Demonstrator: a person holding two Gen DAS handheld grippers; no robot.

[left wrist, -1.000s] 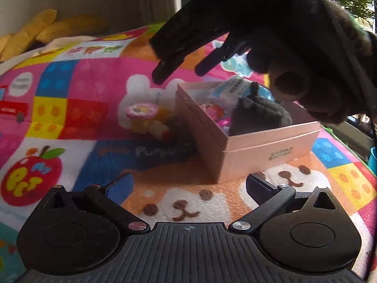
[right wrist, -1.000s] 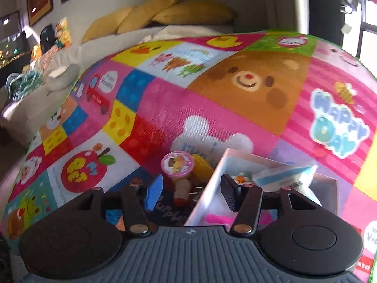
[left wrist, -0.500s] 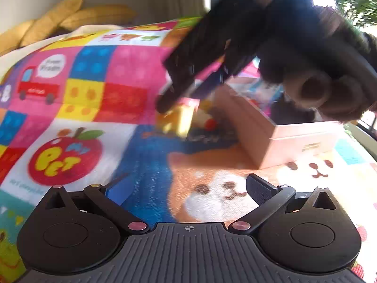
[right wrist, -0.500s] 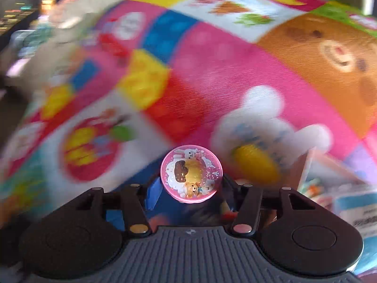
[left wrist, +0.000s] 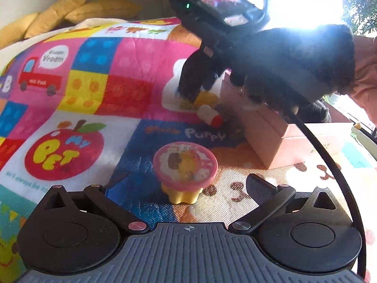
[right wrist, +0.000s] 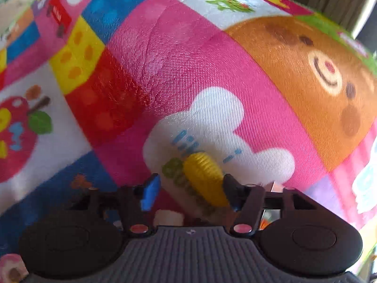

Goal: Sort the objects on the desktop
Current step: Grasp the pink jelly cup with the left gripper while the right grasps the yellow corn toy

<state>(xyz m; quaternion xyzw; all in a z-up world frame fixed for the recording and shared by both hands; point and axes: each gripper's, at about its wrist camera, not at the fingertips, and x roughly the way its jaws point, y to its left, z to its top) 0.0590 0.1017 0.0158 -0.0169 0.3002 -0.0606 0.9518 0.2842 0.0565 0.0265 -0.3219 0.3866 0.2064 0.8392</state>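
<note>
While the pink box (left wrist: 294,139) holds some items, the right gripper (right wrist: 188,191) (jaws just closing around a yellow toy (right wrist: 205,179), not yet clamped) works; the left gripper (left wrist: 188,186) gapes empty, pink-topped stamp (left wrist: 185,165) and white-and-red piece (left wrist: 209,116) left out.

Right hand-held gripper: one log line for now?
right hand-held gripper | closing round yellow toy | one pad touching | toy on mat | beside box

- Open mat (left wrist: 99,75) lies free toward the far-left edge.
- Pink-lidded toy (left wrist: 185,165) stands between the left hand-held gripper (left wrist: 188,186) fingers.
- Pink box (left wrist: 271,127) blocks the right side.
</note>
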